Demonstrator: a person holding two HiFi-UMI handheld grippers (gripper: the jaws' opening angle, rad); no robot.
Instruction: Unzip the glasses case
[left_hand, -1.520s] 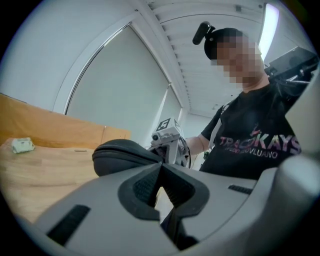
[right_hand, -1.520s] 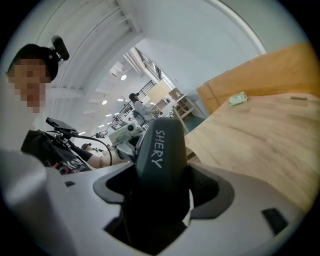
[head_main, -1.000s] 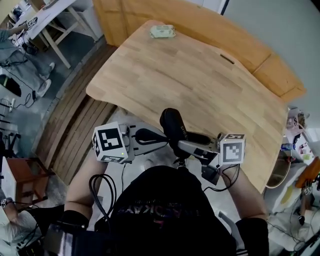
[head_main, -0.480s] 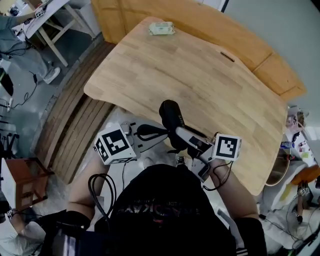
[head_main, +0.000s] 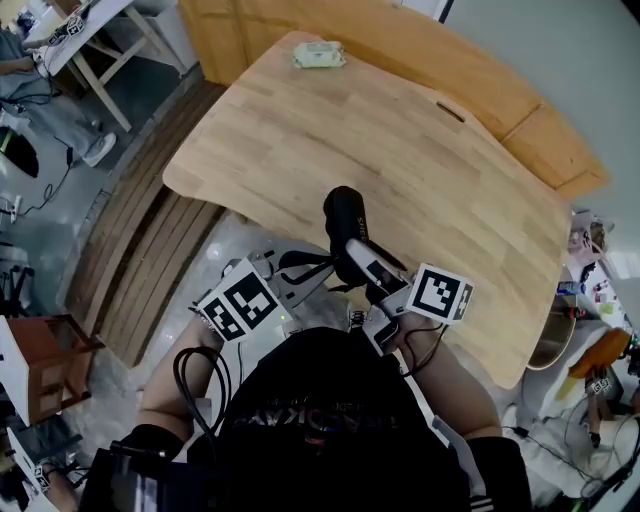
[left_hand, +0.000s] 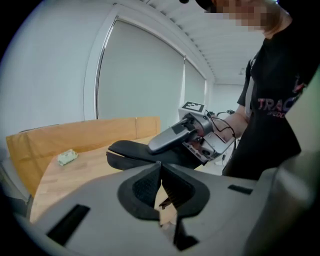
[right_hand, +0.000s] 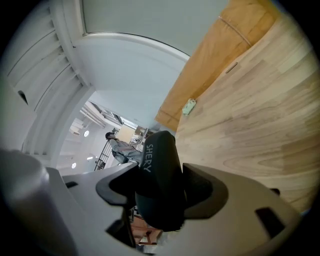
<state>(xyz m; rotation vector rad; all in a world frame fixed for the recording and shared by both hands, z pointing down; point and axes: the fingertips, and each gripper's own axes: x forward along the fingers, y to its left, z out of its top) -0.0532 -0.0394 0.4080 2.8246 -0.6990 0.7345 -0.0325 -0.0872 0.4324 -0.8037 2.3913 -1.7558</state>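
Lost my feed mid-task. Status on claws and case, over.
Left claw shut by case, grip on it unconfirmed. Right claw, just been closing, clamps case over table edge. Green box far off, no obstruction.

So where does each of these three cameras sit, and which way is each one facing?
Head view: on the person's head, facing steeply down onto the light wooden table; their black-shirted torso and bare forearms show.
Left gripper view: on the left gripper, facing along its shut jaws to the black oval glasses case; torso at right.
Right gripper view: on the right gripper, facing along jaws clamped on that case; none of their body shows.
Shared: all three show the case and the small pale green box.
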